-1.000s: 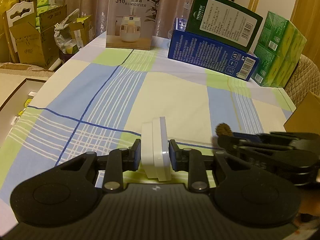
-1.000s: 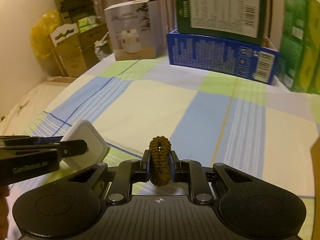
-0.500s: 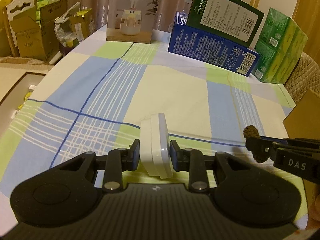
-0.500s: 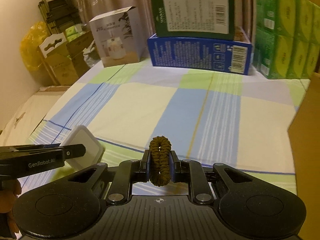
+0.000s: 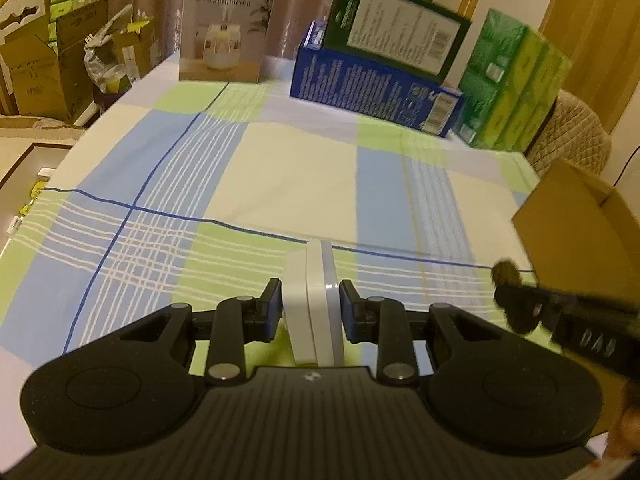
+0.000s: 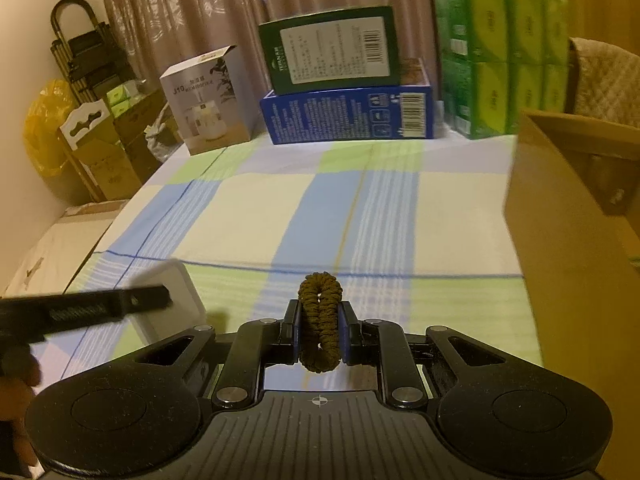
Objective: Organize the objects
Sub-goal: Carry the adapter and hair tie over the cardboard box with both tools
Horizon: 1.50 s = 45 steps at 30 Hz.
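My left gripper is shut on a flat white box and holds it upright on edge above the checked tablecloth. My right gripper is shut on a brown hair tie squeezed into a narrow loop. In the left wrist view the right gripper and the hair tie show at the right, next to an open cardboard box. In the right wrist view the left gripper and white box show at the lower left, and the cardboard box stands at the right.
At the table's far edge stand a humidifier box, a blue box with a dark green box on it, and green tissue packs. Cardboard cartons crowd the floor at left. A quilted chair is behind the cardboard box.
Both grippers have lifted and moved right toward the cardboard box, which now shows large at the right. Each still holds its object.
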Each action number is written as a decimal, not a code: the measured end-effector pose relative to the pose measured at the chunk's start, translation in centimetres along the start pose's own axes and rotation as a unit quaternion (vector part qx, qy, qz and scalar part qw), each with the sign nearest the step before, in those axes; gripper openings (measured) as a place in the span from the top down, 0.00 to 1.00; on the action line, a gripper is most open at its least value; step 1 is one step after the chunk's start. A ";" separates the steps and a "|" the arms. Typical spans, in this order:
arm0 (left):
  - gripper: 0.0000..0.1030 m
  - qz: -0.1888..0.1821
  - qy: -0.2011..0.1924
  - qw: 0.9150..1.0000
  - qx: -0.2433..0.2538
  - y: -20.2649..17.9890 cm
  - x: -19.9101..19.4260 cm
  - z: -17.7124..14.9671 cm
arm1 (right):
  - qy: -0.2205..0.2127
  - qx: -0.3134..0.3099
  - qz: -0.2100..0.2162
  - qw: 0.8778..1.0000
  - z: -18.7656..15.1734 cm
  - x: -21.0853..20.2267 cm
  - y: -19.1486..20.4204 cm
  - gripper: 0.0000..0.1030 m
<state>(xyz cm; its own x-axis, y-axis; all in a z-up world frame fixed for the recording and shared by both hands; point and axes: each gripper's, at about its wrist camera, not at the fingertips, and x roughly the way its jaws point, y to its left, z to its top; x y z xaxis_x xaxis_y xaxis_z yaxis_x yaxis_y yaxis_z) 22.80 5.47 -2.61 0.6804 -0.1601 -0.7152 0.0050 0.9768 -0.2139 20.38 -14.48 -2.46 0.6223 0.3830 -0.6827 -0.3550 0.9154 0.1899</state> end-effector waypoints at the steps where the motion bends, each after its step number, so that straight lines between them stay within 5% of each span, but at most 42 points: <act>1: 0.76 -0.002 -0.004 1.000 -0.003 -0.3 -0.9 -0.2 | -0.001 0.001 -0.001 1.000 -0.3 -0.7 0.0 0.86; 21: 0.76 -0.030 -0.044 0.999 -0.003 -7.7 -15.8 -3.4 | -0.050 0.025 -0.006 0.998 -2.4 -16.3 -0.4 0.86; 45: 0.76 -0.087 -0.027 0.995 0.035 -15.1 -18.5 -7.2 | -0.030 0.013 -0.079 0.996 -6.2 -23.2 -5.5 0.86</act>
<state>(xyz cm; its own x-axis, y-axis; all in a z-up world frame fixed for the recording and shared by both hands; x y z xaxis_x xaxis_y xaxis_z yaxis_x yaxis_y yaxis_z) 4.88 -7.34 9.11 0.7031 -0.3210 -0.6345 0.1757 0.9430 -0.2825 3.55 -29.22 7.93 0.7100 0.2397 -0.6621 -0.2320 0.9674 0.1015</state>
